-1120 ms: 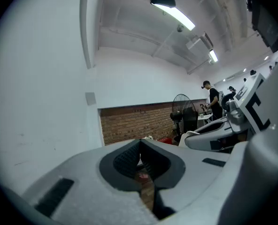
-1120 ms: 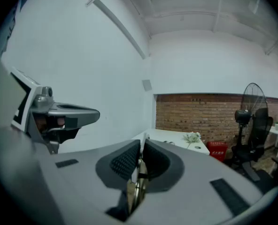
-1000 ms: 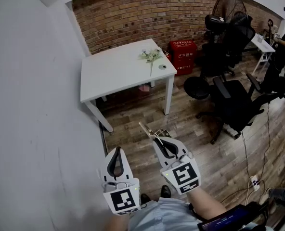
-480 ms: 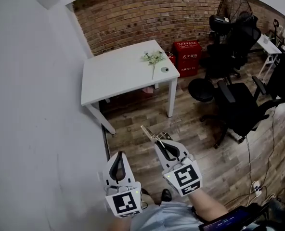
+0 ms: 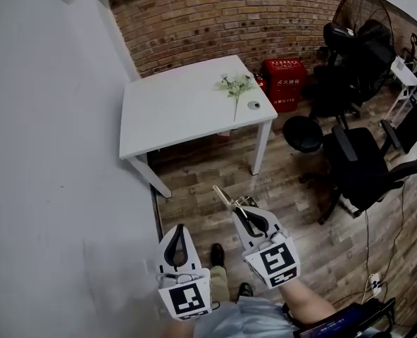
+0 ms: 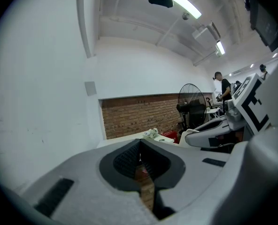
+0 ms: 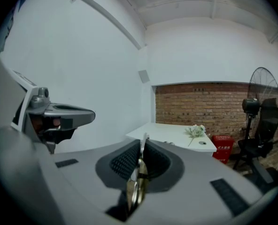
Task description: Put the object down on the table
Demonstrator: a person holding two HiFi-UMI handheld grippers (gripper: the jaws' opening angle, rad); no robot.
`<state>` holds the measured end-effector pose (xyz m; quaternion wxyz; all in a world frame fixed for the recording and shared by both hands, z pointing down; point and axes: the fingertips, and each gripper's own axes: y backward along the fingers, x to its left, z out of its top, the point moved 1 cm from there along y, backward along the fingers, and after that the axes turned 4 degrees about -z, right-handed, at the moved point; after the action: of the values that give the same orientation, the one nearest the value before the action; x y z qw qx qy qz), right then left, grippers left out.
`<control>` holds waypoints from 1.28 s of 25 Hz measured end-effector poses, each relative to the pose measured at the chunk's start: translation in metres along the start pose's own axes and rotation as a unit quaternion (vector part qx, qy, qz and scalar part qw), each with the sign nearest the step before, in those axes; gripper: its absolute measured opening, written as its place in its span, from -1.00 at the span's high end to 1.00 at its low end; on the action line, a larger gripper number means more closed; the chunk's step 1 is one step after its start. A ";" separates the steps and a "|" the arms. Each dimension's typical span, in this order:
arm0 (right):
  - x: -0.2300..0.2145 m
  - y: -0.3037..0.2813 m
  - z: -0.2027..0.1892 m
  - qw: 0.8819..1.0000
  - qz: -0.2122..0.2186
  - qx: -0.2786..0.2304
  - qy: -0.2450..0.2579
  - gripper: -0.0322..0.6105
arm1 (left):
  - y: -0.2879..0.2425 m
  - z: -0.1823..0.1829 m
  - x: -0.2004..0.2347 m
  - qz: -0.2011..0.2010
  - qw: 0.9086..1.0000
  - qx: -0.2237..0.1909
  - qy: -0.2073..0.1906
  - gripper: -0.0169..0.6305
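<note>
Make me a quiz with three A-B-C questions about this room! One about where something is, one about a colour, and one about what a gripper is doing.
1. Where does the flower sprig lie?
A. on the white table
B. on the floor
C. on a chair

2. What colour is the box beside the table?
A. blue
B. red
C. yellow

3. What is the right gripper doing?
A. open and empty
B. shut on a thin metal object
C. holding the flowers

Answers:
1. A, the sprig rests near the table's far right corner.
2. B, it stands bright red against the brick wall.
3. B, the right gripper view shows the metal piece pinched between the pads.
</note>
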<state>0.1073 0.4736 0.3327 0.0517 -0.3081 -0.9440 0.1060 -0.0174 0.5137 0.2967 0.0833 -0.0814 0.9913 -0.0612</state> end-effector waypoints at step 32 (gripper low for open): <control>-0.094 -0.259 0.074 0.998 -0.065 -0.015 0.005 0.82 | -0.277 0.014 0.127 -0.071 0.997 -0.024 -0.006 0.92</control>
<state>0.0234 0.2013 0.3175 0.0584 -0.2475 -0.9632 0.0869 -0.0966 0.2191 0.3006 0.0827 -0.1542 0.9837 -0.0422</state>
